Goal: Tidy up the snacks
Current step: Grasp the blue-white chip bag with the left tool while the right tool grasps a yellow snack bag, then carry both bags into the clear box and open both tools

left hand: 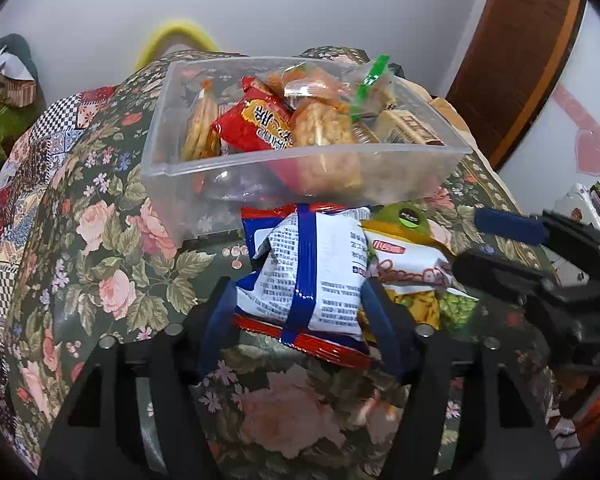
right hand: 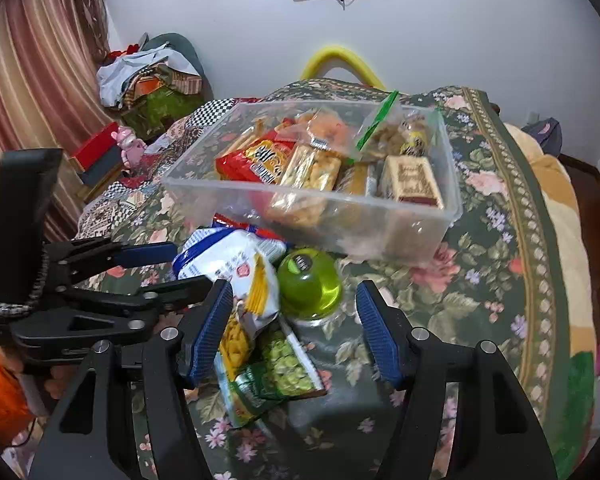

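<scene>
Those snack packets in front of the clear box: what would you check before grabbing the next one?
1. White and blue packet sits between the left gripper fingers: ok.
2. Pads pressing on it: cannot tell.
3. Right gripper open, nothing held: ok.
4. Green dome container lies between its fingers: ok.
5. Clear box has free room at its left end: ok.
6. Grippers apart from each other: ok, but close.

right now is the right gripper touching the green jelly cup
Apart. The right wrist view shows the right gripper open around the green jelly cup, with flowered cloth visible between the cup and the nearer blue pad.
</scene>
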`<state>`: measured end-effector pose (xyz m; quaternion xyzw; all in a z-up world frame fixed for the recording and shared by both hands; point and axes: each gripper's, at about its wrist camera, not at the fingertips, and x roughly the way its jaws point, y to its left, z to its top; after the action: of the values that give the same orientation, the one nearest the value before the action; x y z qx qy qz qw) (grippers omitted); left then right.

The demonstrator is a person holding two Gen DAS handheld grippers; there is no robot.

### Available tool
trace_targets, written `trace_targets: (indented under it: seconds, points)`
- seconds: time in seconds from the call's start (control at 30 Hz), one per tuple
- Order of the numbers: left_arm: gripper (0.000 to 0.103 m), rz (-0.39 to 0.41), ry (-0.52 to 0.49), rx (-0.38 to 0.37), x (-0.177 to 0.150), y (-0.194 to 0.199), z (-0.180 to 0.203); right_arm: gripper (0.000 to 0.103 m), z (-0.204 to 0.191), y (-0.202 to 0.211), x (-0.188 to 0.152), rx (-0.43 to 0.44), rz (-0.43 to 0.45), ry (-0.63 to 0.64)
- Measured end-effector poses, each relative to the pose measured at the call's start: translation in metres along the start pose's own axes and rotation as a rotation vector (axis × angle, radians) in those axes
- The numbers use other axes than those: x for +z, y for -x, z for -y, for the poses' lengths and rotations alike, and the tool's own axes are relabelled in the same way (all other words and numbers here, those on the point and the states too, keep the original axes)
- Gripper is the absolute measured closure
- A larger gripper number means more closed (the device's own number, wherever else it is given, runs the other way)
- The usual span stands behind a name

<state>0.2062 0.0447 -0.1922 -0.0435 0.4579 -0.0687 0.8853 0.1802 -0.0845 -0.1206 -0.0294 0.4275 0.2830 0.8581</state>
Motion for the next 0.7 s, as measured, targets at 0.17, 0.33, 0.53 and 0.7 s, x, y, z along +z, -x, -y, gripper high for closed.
trace_targets:
  seconds: [0.17, 0.33, 0.53, 0.7]
  points:
    - [0.030, 0.017, 0.004, 0.001, 0.003, -0.007, 0.000, 0.044, -0.001, -0.012, -0.007, 0.025, -0.026, -0.027]
    - [0.031, -0.007, 0.003, 0.020, 0.005, -0.025, -0.001, 0.060, -0.005, -0.022, -0.009, 0.056, -0.050, -0.041]
    - [0.040, 0.008, 0.040, 0.001, 0.000, -0.028, -0.010, 0.071, -0.008, -0.030, -0.009, 0.069, -0.065, -0.045]
    - [0.048, 0.025, 0.007, 0.019, -0.007, -0.013, -0.005, 0.073, -0.008, -0.037, -0.010, 0.079, -0.068, -0.063]
